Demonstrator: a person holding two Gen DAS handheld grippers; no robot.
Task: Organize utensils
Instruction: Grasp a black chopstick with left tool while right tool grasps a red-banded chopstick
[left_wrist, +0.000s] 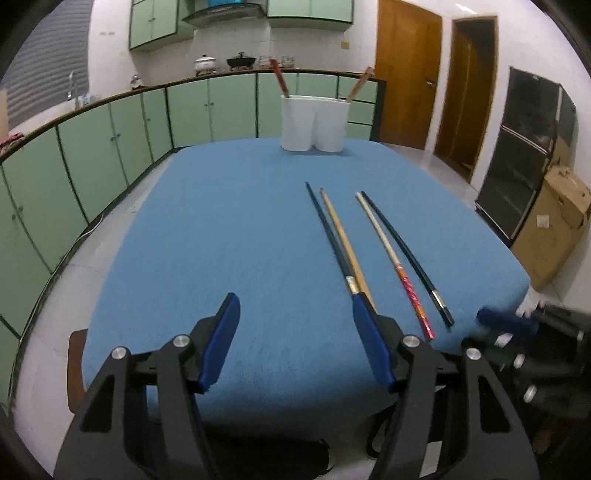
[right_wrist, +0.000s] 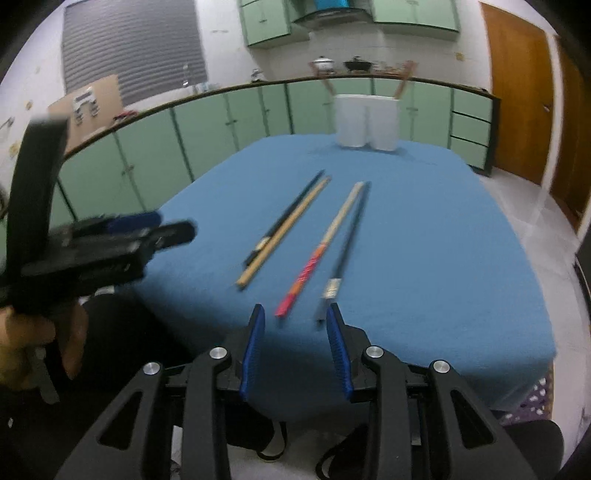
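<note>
Several chopsticks lie on the blue table (left_wrist: 221, 240): a dark one (left_wrist: 328, 236) beside a plain wooden one (left_wrist: 345, 243), then a white one with a red patterned end (left_wrist: 391, 258) beside a black one (left_wrist: 406, 254). A white two-part holder (left_wrist: 314, 123) stands at the far edge with two brown chopsticks in it. My left gripper (left_wrist: 295, 314) is open and empty above the near edge, left of the chopsticks. My right gripper (right_wrist: 295, 325) is open and empty, just short of the red-ended chopstick (right_wrist: 306, 273) and the black one (right_wrist: 343, 254). The holder shows in the right wrist view too (right_wrist: 367, 122).
Green cabinets (left_wrist: 110, 136) run along the left and back, with pots on the counter. Wooden doors (left_wrist: 406, 74), a dark cabinet (left_wrist: 524, 155) and a cardboard box (left_wrist: 554, 225) are on the right. The left gripper shows at the left of the right wrist view (right_wrist: 110, 240).
</note>
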